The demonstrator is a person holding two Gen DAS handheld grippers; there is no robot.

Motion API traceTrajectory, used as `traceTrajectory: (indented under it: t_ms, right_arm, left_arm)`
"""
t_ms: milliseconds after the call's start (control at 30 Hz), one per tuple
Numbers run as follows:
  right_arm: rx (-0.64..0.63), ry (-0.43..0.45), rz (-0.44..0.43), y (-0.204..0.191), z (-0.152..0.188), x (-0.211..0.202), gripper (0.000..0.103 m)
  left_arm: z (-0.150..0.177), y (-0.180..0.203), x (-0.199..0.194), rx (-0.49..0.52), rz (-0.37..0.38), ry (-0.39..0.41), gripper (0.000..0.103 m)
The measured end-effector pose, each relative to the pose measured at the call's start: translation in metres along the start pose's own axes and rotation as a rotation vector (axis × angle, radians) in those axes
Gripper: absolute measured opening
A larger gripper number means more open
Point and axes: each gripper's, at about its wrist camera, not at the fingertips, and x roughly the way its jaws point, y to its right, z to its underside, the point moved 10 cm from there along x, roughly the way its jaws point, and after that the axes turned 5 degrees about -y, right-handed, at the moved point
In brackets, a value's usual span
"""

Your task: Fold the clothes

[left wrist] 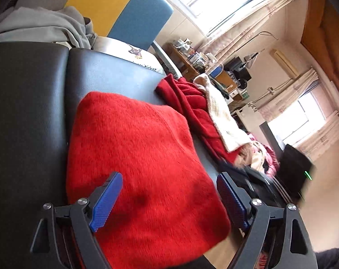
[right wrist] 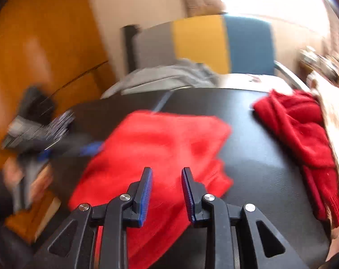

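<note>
Folded bright red garment (left wrist: 133,157) lies flat on the black table (left wrist: 30,112), near the unfolded dark red pile (left wrist: 187,103). Left tool (left wrist: 169,204) gapes wide, right tool (right wrist: 166,195) slightly parted, both empty. Risk: a low pass snags the fuzzy knit, undoing the fold.

Left gripper (right wrist: 64,150) blurred; red sweater (right wrist: 147,157) cut off below.

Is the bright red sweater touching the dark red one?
Apart. The right wrist view shows bare black table between the bright red sweater and the dark red sweater.
</note>
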Motion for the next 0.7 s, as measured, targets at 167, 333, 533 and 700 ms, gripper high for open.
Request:
traceTrajectory:
  t_ms: [167, 333, 533, 700]
  right_arm:
    - [-0.080, -0.224, 0.022, -0.024, 0.067, 0.034, 0.026]
    - [0.005, -0.307, 0.076, -0.002, 0.131, 0.055, 0.021]
    - [-0.008, -0.332, 0.113, -0.002, 0.134, 0.059, 0.022]
    - [0.005, -0.325, 0.138, 0.010, 0.108, 0.030, 0.022]
  left_arm:
    - [0.006, -0.009, 0.021, 0.028, -0.048, -0.028, 0.089]
    - [0.032, -0.013, 0.028, 0.070, -0.084, -0.018, 0.089]
    - [0.024, -0.007, 0.023, 0.077, -0.123, 0.000, 0.089]
    - [0.001, -0.003, -0.012, 0.076, -0.118, 0.083, 0.089]
